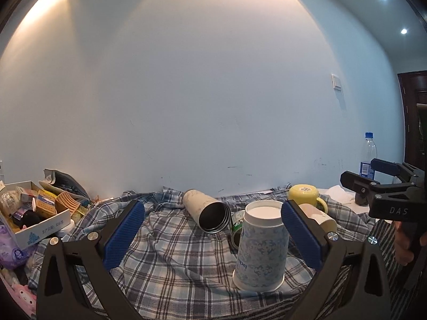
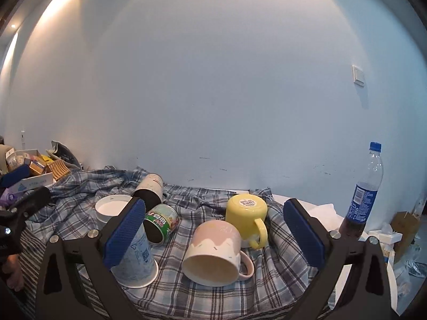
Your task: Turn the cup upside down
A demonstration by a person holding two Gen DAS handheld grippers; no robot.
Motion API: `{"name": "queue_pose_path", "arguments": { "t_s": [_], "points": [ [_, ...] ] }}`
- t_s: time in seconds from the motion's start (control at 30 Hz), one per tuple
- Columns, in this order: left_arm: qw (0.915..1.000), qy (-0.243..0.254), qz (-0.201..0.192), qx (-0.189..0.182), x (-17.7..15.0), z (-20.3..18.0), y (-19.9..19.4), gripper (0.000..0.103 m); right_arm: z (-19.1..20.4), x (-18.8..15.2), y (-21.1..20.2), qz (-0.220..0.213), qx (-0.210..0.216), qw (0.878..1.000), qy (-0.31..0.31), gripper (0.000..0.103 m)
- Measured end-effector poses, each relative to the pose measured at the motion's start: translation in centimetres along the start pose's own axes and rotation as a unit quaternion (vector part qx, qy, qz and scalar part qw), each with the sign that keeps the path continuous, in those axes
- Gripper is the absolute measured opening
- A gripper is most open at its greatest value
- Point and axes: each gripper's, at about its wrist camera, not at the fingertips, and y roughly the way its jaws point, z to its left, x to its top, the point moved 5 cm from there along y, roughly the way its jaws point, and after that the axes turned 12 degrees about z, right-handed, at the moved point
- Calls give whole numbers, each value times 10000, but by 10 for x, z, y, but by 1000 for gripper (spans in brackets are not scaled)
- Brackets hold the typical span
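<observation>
A blue-patterned paper cup (image 1: 261, 245) stands upside down on the plaid cloth (image 1: 170, 261), just inside the right finger of my open left gripper (image 1: 213, 234); the jaws do not touch it. It also shows in the right wrist view (image 2: 128, 242), partly behind the left finger. My right gripper (image 2: 213, 234) is open and empty, with a pink and cream mug (image 2: 216, 253) lying on its side between its fingers. A yellow mug (image 2: 246, 213) stands upside down behind it. The right gripper also appears at the right edge of the left wrist view (image 1: 384, 189).
A marbled tumbler (image 1: 206, 209) lies on its side on the plaid cloth (image 2: 202, 296), beside a green tin can (image 2: 160, 224), also on its side. A cardboard box of clutter (image 1: 32, 213) sits at left. A cola bottle (image 2: 364, 192) stands at right. The wall is close behind.
</observation>
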Motion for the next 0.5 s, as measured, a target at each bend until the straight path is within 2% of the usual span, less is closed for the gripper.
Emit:
{"name": "queue_pose_path", "arguments": {
  "t_s": [0.27, 0.5],
  "points": [
    [10000, -65, 16, -72, -3, 1, -1, 103, 16, -9, 9, 185, 14, 9992, -360, 103],
    [9995, -297, 107, -95, -3, 11, 1, 103, 17, -12, 11, 186, 68, 9993, -327, 103]
  ]
}}
